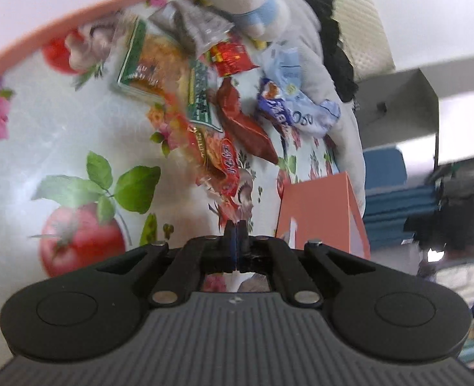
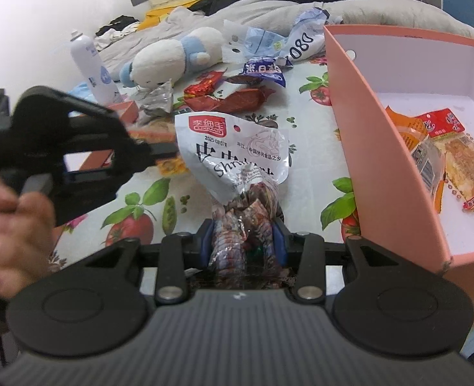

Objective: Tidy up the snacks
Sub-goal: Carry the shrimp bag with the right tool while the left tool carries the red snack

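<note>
Fruit-print tablecloth (image 2: pixel 311 141) beside rumpled grey bedding (image 2: pixel 365 9)

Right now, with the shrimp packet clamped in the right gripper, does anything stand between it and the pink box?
Only the pink box's own near wall. The shrimp snack packet in the right gripper sits left of that wall, over bare tablecloth; nothing else lies between. It must clear the rim to join the packets inside.
</note>
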`<state>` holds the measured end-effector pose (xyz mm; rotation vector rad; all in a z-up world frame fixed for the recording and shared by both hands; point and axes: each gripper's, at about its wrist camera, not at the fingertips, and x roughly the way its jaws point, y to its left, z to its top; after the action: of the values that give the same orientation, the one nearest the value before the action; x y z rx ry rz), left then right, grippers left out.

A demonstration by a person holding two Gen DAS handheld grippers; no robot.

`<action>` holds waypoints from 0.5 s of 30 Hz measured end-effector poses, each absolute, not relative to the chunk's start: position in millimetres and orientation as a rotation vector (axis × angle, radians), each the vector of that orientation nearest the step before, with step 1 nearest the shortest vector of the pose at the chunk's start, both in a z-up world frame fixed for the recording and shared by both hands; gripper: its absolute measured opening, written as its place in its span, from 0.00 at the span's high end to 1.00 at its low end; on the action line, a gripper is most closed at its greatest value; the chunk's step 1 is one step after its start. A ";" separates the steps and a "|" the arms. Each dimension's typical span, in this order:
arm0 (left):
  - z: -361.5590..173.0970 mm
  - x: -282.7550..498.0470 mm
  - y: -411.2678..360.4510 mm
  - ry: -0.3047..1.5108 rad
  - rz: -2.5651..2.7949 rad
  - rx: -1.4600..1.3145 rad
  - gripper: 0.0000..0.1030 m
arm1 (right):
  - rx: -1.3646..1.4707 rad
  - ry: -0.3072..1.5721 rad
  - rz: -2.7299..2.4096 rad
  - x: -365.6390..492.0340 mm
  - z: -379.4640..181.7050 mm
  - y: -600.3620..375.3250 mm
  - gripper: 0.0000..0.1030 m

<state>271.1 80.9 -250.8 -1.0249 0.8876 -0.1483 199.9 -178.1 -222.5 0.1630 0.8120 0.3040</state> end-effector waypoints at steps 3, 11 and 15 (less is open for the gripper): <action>-237.0 255.8 82.0 0.877 -0.167 -0.987 1.00 | 0.169 0.804 0.315 200.9 -215.7 -178.6 0.61; -196.7 241.5 75.8 0.808 -0.236 -0.893 1.00 | 0.162 0.762 0.315 203.9 -187.6 -178.9 0.61; -176.8 240.5 68.5 0.777 -0.266 -0.830 1.00 | 0.155 0.737 0.299 204.6 -173.3 -182.7 0.61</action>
<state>240.5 68.5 -176.8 -0.8302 0.7770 -0.2664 204.6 -182.7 -173.3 0.1553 0.7372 0.2994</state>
